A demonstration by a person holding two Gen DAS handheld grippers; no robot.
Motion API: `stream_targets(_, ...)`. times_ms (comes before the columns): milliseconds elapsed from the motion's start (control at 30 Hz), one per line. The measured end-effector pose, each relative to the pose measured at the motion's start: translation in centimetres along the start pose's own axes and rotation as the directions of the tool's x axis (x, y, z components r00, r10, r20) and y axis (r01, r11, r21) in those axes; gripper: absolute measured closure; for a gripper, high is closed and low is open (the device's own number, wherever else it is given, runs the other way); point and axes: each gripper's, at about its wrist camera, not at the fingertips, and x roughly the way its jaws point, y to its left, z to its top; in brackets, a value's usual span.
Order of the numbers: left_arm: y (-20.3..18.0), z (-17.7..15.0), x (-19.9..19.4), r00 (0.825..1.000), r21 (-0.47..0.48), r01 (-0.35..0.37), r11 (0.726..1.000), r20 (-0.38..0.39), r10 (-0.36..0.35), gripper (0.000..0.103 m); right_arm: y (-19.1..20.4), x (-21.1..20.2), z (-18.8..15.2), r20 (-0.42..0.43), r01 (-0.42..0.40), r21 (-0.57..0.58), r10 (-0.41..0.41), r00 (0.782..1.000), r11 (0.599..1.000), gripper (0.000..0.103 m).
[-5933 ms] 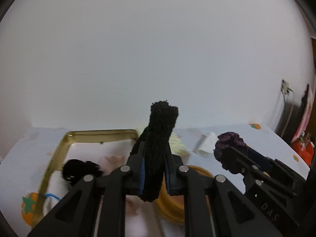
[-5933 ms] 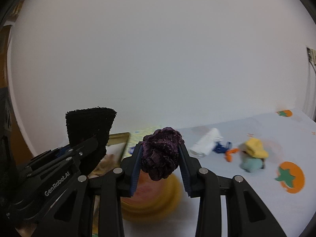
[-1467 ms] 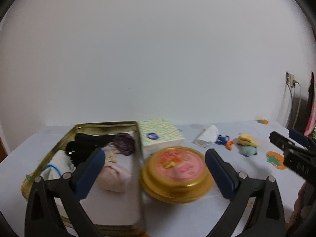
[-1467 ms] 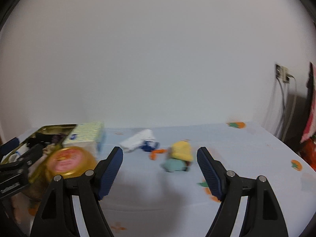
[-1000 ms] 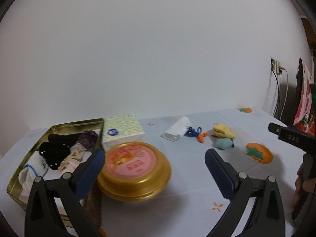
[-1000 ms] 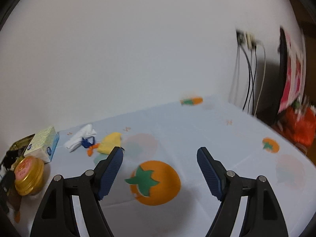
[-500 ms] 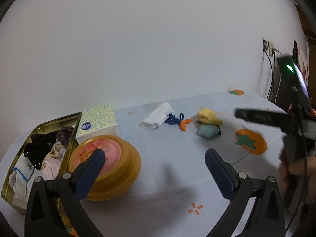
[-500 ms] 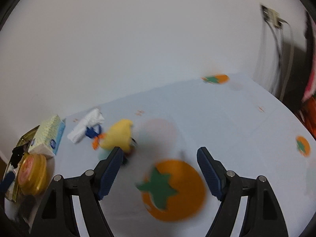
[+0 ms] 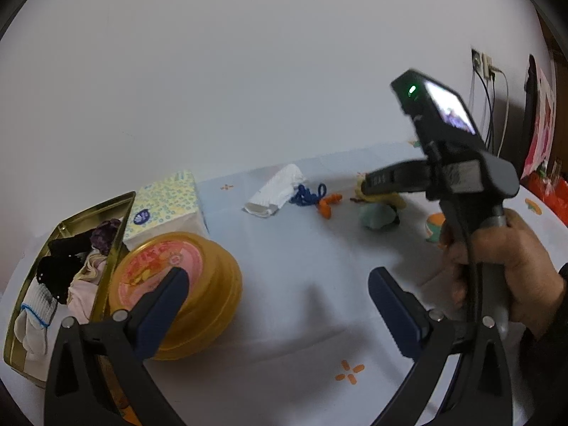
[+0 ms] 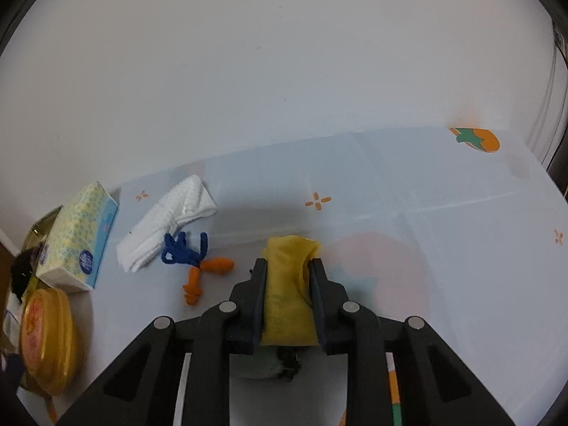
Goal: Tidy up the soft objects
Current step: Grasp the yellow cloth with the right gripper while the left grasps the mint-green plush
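My right gripper [image 10: 288, 277] has just been closing, and its pads now pinch the yellow soft piece [image 10: 289, 284] on the tablecloth [image 10: 408, 191] where half a second ago they stood wide with nothing between them, so I judge the next pick for the gold tin [image 9: 117, 223] is secured. My left gripper [image 9: 278, 298] hangs released and empty over the cloth beside the round yellow tin [image 9: 177, 284], while the white cloth roll [image 10: 167, 223], blue cord [image 10: 183, 250] and orange earplugs [image 10: 204, 277] lie loose, unsorted. A teal piece [image 9: 376, 214] under the yellow one is mostly hidden, so I cannot tell whether it is caught too.
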Motion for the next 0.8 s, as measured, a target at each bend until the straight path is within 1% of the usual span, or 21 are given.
stream_targets(67,-0.1,0.1,0.2,1.0,0.002,0.014,1.0,-0.007,-0.014,0.001,-1.0,-0.6,0.0,0.012,-0.037,0.047,0.037,0.999,0.998,0.085)
stream_targets(133,-0.2,0.3,0.5,0.999,-0.009,0.05,0.999,-0.013,-0.05,0.001,-2.5,-2.2,0.2,0.06,-0.102,0.112,0.096,0.994,0.988,0.085)
stream_targets(200,-0.2,0.6,0.9,0.996,-0.035,0.092,0.995,-0.015,-0.093,0.001,-3.6,-4.0,0.4,0.109,-0.163,0.157,0.147,0.983,0.974,0.085)
stream_targets(267,-0.4,1.0,1.5,0.991,-0.064,0.13,0.99,-0.017,-0.131,0.001,-4.4,-6.3,0.2,0.159,-0.196,0.176,0.169,0.973,0.965,0.085)
stream_targets(333,-1.0,1.6,2.3,0.986,-0.076,0.162,0.984,-0.015,-0.164,0.001,-4.9,-8.1,0.0,0.199,-0.185,0.165,0.151,0.968,0.969,0.085)
stream_targets(367,-1.4,1.9,2.6,0.986,-0.072,0.165,0.984,-0.017,-0.167,0.001,-5.1,-8.8,-0.3,0.217,-0.161,0.148,0.127,0.968,0.976,0.085)
stream_targets(433,-2.8,2.6,3.7,0.984,-0.049,0.172,0.984,-0.032,-0.173,0.003,-5.1,-10.1,-0.8,0.255,-0.079,0.116,0.047,0.966,0.99,0.085)
stream_targets(467,-3.6,3.0,4.3,0.983,-0.034,0.177,0.984,-0.043,-0.178,0.005,-5.3,-10.3,-1.2,0.262,-0.058,0.114,0.026,0.965,0.992,0.085)
stream_targets(500,-4.3,3.4,4.9,0.981,-0.019,0.185,0.983,-0.054,-0.185,0.01,-5.6,-10.3,-1.1,0.263,-0.04,0.117,0.008,0.965,0.992,0.085)
stream_targets(533,-5.0,3.8,5.5,0.979,-0.003,0.193,0.981,-0.066,-0.193,0.013,-5.9,-10.3,-1.1,0.26,-0.037,0.128,0.002,0.966,0.991,0.085)
stream_targets(600,-6.3,4.5,6.6,0.976,0.022,0.204,0.979,-0.088,-0.201,0.017,-6.4,-10.0,-0.8,0.254,-0.043,0.156,0.003,0.967,0.987,0.085)
stream_targets(700,-7.7,5.4,8.1,0.973,0.031,0.207,0.978,-0.114,-0.203,0.017,-6.9,-9.9,-0.7,0.249,-0.041,0.18,-0.005,0.969,0.983,0.085)
stream_targets(767,-8.5,5.9,9.4,0.972,0.047,0.192,0.98,-0.147,-0.184,0.023,-7.0,-10.0,-0.6,0.25,-0.041,0.187,-0.007,0.968,0.982,0.085)
stream_targets(800,-8.8,6.0,10.1,0.969,0.049,0.183,0.982,-0.177,-0.172,0.031,-7.1,-10.0,-0.5,0.253,-0.041,0.19,-0.009,0.967,0.981,0.084)
